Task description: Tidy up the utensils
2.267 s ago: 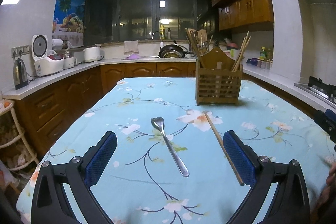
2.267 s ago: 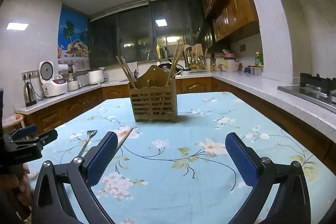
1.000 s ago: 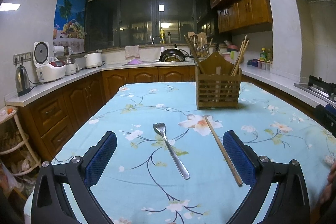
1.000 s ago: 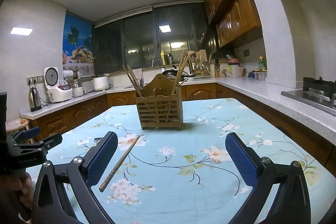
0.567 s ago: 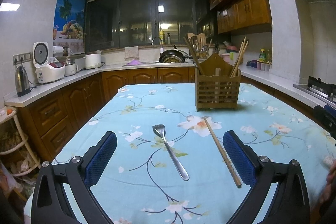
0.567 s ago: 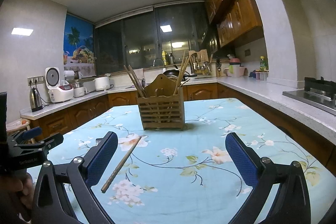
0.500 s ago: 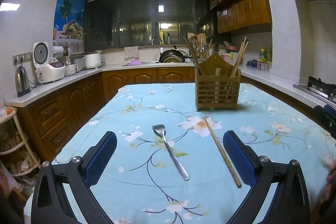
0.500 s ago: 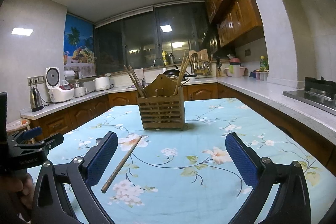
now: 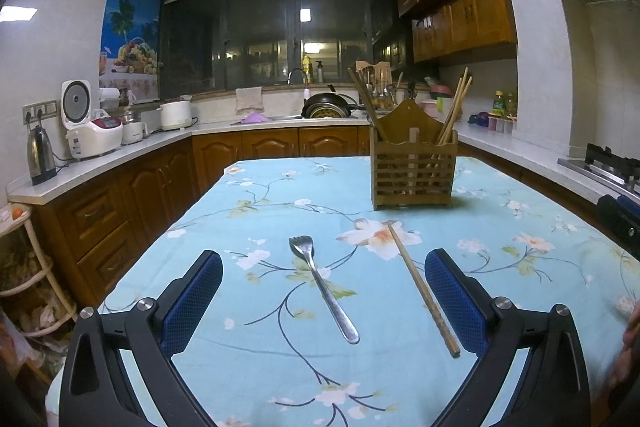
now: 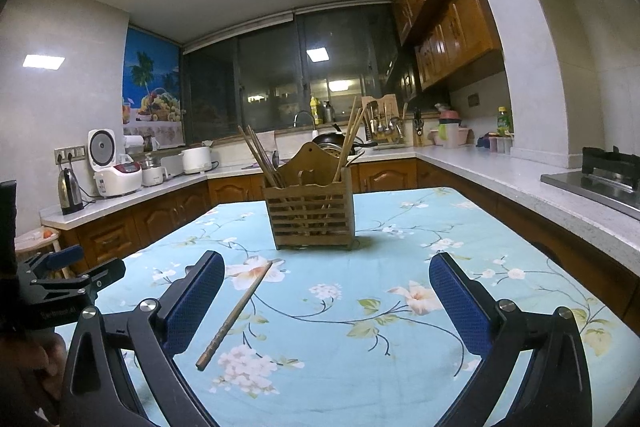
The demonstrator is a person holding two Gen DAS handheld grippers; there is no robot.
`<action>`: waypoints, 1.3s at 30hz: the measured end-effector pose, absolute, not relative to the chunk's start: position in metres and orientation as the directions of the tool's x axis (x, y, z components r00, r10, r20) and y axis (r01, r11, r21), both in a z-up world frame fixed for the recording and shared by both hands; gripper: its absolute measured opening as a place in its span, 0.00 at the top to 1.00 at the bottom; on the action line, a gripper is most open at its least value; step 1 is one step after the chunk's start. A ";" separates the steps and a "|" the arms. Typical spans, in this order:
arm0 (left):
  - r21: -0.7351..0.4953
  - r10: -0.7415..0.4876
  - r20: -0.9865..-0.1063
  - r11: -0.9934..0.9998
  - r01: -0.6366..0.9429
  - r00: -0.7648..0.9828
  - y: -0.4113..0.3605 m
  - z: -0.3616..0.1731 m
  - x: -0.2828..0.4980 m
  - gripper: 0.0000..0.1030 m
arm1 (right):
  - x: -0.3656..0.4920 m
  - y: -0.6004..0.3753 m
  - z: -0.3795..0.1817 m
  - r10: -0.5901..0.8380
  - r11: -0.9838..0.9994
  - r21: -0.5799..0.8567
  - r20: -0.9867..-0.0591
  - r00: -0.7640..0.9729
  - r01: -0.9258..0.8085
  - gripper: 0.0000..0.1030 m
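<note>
A metal fork (image 9: 322,287) lies on the floral tablecloth, tines pointing away, between the blue pads of my open left gripper (image 9: 323,301). To its right lies a single wooden chopstick (image 9: 422,283), also seen in the right wrist view (image 10: 236,313) just inside the left pad. A slatted wooden utensil holder (image 9: 413,171) (image 10: 311,213) stands farther back with several chopsticks upright in it. My right gripper (image 10: 326,305) is open over bare cloth in front of the holder. Neither gripper holds anything.
The table (image 9: 520,227) is ringed by kitchen counters with a kettle (image 9: 40,155), a rice cooker (image 9: 90,125) and a stove (image 10: 608,175). The left gripper's body (image 10: 60,283) and a hand show at the left of the right wrist view.
Both views have drawn back and risen slightly since the earliest frames, so the chopstick now lies clear of the right gripper's left pad. In the last half second nothing has moved.
</note>
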State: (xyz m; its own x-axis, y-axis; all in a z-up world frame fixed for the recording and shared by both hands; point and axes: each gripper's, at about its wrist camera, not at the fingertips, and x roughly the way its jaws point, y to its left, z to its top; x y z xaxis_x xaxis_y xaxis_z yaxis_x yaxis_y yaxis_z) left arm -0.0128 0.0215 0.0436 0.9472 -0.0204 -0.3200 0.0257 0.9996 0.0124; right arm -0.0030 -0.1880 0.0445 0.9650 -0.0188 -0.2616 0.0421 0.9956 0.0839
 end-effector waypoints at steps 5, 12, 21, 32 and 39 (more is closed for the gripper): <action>0.015 -0.013 -0.317 1.000 0.019 0.948 0.020 0.044 -0.012 0.01 | -0.003 -0.186 0.045 -0.017 0.996 0.086 -0.262 0.965 0.040 0.00; 0.007 -0.015 -0.311 1.000 0.018 0.950 0.022 0.044 -0.013 0.01 | -0.002 -0.184 0.046 -0.017 0.996 0.085 -0.261 0.965 0.041 0.00; 0.004 -0.016 -0.305 1.000 0.018 0.952 0.021 0.043 -0.013 0.01 | -0.003 -0.184 0.045 -0.016 0.995 0.087 -0.263 0.965 0.041 0.00; 0.001 -0.021 -0.305 1.000 0.022 0.952 0.019 0.044 -0.014 0.01 | -0.002 -0.181 0.046 -0.016 0.995 0.089 -0.265 0.964 0.041 0.00; 0.000 -0.023 -0.306 1.000 0.024 0.952 0.018 0.044 -0.014 0.01 | -0.002 -0.181 0.047 -0.016 0.995 0.088 -0.267 0.964 0.041 0.00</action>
